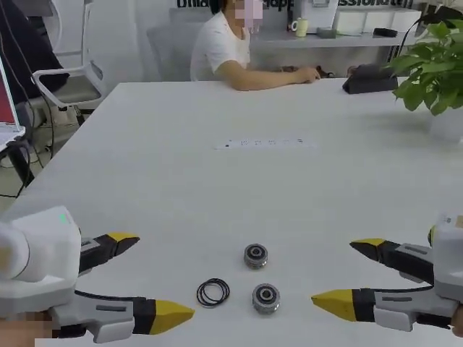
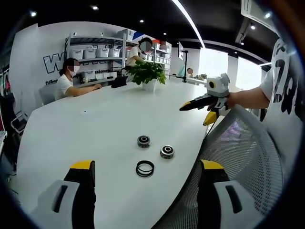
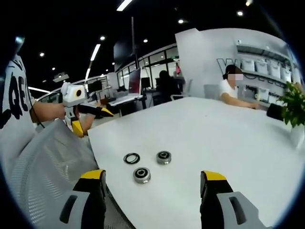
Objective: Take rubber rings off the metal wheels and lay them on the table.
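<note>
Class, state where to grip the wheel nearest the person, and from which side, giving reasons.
Probably across its outer rim, coming down from the right: the near wheel lies flat, hole upward, and the loose rubber rings sit to its left.

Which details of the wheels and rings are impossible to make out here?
- Far wheel, near wheel: whether rubber is on them, too small in every view.
- Rubber rings: their count, thin and overlapping, head view.
- Right gripper: body cut by head view's edge.
</note>
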The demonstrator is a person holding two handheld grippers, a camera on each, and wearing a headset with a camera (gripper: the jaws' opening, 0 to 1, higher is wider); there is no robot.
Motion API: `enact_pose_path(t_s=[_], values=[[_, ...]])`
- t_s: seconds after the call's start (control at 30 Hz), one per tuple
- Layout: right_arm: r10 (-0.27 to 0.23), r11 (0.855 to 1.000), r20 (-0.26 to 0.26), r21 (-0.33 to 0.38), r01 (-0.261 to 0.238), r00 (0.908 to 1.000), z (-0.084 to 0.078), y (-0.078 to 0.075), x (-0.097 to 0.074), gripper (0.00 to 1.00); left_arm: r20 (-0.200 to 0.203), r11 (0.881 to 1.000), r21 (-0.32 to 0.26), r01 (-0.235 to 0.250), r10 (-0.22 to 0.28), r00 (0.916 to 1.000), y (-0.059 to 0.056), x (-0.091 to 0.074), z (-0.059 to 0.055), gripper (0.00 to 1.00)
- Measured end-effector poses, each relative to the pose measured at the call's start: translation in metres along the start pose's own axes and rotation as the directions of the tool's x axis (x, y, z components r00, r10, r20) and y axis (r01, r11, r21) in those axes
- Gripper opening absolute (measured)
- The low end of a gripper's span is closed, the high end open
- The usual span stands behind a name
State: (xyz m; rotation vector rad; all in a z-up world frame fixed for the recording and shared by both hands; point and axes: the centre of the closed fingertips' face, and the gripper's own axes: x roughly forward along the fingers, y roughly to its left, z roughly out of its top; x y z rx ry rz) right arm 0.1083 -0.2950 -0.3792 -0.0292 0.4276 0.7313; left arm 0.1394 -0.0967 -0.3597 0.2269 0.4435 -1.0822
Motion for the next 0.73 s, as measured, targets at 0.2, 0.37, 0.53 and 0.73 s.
enact_pose_path(t_s=[0.2, 0.37, 0.53, 0.73], values=[[0.003, 0.999, -0.039, -0.052, -0.005, 0.9992, -0.005, 0.001, -0.001, 0.80, -0.005, 1.000, -0.006, -0.003, 0.003, 1.0000, 0.000, -0.001, -0.003, 0.87], [-0.003, 0.998, -0.047, -0.061, 0.001, 0.9989, -0.008, -0.003, -0.004, 0.81, -0.010, 1.000, -0.009, -0.001, 0.001, 0.9999, 0.000, -0.001, -0.006, 0.87], [-0.013, 0.998, -0.050, -0.061, 0.010, 0.9987, -0.010, -0.006, -0.006, 0.81, -0.012, 1.000, -0.014, 0.005, -0.005, 0.9999, -0.001, 0.000, -0.007, 0.87], [-0.022, 0.998, -0.045, -0.055, 0.020, 0.9987, -0.010, -0.007, -0.009, 0.80, -0.004, 1.000, -0.016, 0.006, -0.006, 1.0000, 0.001, 0.000, -0.004, 0.87]])
